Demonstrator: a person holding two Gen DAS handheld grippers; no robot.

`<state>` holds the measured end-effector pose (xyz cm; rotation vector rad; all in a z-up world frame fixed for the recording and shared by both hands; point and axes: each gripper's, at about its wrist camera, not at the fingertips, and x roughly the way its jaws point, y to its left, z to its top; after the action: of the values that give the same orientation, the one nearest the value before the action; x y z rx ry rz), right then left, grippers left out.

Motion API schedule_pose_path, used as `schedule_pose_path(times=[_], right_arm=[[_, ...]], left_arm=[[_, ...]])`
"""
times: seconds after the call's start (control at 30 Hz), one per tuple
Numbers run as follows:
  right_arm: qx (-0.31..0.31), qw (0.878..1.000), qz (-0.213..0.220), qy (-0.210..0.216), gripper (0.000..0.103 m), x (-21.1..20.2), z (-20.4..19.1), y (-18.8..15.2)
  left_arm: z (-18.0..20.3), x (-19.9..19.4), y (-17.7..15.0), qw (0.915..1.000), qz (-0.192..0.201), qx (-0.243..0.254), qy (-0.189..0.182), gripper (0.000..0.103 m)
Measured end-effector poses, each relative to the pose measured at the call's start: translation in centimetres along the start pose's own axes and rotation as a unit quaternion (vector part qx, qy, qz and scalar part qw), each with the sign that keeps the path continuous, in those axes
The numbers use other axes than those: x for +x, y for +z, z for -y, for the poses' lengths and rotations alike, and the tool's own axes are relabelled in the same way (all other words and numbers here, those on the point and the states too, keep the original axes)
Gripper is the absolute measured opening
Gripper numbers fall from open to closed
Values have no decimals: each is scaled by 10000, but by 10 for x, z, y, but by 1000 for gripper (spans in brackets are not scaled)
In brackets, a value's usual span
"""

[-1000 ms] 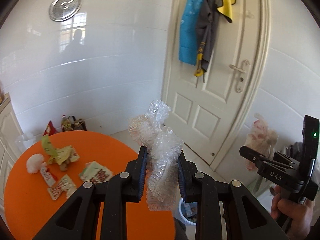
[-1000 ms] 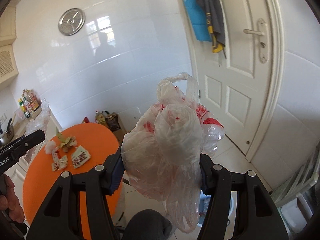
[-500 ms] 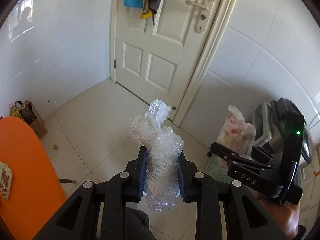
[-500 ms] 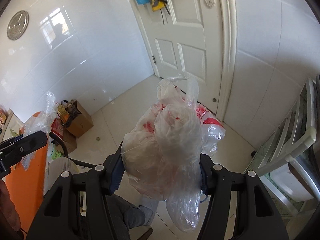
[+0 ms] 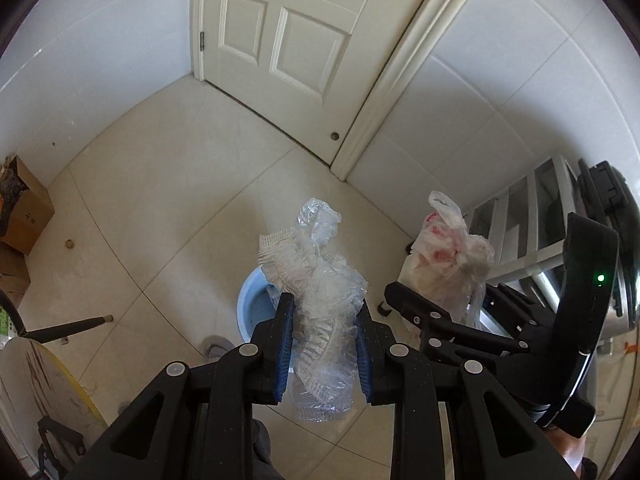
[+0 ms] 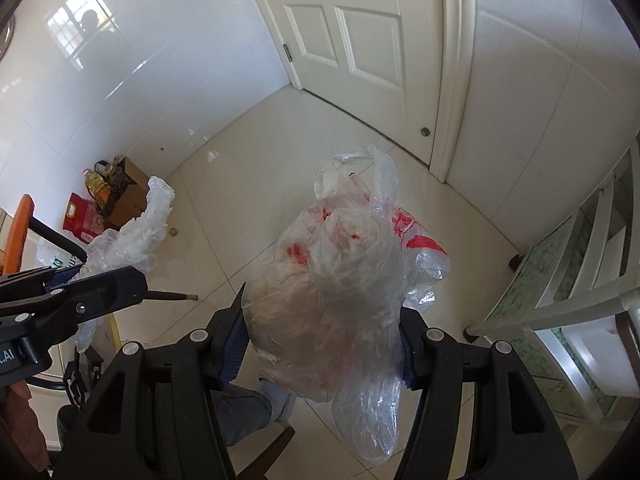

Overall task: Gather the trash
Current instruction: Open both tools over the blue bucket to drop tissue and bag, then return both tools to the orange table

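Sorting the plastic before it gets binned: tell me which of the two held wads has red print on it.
The plastic bag clamped in the right tool; it is bulky, with red markings. The crumpled wrap in the left tool is clear and ribbed, without print.

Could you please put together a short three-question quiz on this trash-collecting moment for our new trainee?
1. True or false: the left gripper is clamped on crumpled clear plastic.
2. What does the right gripper hold? A) a red-printed plastic bag B) a bottle C) nothing
3. What colour is the bin on the floor below the left gripper?

Key: 1 true. 2 A, the red-printed plastic bag. 3 light blue.
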<state>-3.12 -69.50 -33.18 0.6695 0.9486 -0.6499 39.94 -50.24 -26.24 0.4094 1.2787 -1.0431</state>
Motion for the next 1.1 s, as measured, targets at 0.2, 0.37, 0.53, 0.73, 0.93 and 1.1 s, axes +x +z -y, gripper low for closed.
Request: schedule_pose_path(times=[0.2,0.37,0.53,0.73,0.93,1.1], right_arm=[[-73,9996,-280,-26,68,30,6,0],[21,9996,-274,-36,92,39,13,-3],[176,9994,-238,-191,101,37,18,-8],[313,9988,-172,-342,103,24,17,-13],[396,9987,12,-335,103,-6,4,-15],[339,9982,390,-314,103,-51,-20,-12]], left_arm=[[-12,27,39,9989,-379,-286,-24,30],[-4,50,71,9984,-483,-226,208,61],[13,54,71,9981,-458,-87,406,73],[36,39,58,9964,-201,130,812,82],[52,-4,30,9941,302,164,1027,89],[59,-65,-1,9895,947,171,1076,95]])
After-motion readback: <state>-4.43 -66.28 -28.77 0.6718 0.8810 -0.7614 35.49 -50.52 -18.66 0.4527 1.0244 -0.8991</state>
